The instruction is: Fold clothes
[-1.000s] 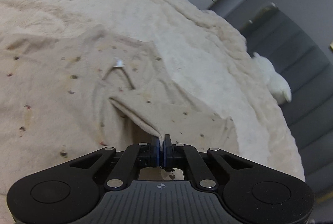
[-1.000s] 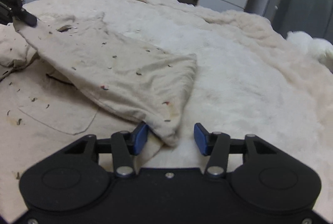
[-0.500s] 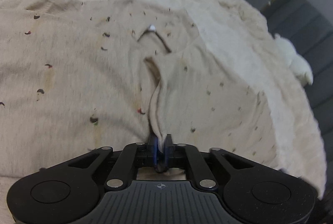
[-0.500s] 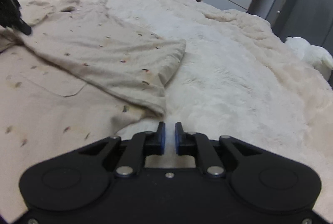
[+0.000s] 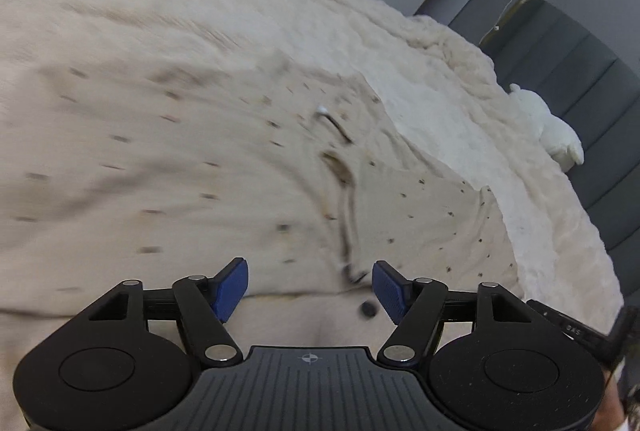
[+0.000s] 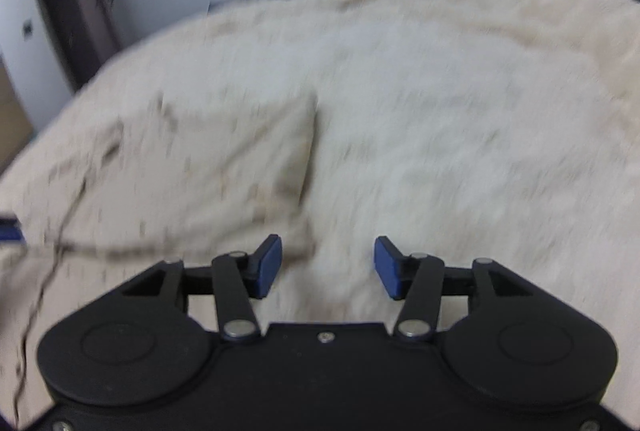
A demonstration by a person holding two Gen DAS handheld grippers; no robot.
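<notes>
Left wrist view first: your left tool [image 5: 310, 285] has its blue pads spread wide apart with nothing between them, hovering just above the beige speckled shirt of soft woven cloth [image 5: 208, 159]. A dark round button [image 5: 367, 308] sits just inside the right-hand pad, close to the shirt's near edge. Beyond the tool, a seam or placket line [image 5: 347, 215] runs away from you up the shirt toward the small white tag at the collar [image 5: 321, 109].

Right wrist view: your right tool [image 6: 326, 267] is likewise parted and holding nothing. It hangs over the cream fluffy blanket on the bed [image 6: 460, 119], just beside the shirt's right edge, where a folded-over panel [image 6: 240, 159] lies flat on top of the shirt body. This view is heavily blurred, so fine detail of that edge cannot be read.

Judging from how things lie, one side of the shirt looks already turned in over the body, and neither tool grips cloth now. The part of the shirt left of the placket looks spread out in a single layer, so that side probably remains to be brought in, followed by a fold along the length. You are roughly a third of the way through this garment at best. A white plush toy [image 5: 556, 135] lies well beyond the shirt at the blanket's far edge, out of the way.
</notes>
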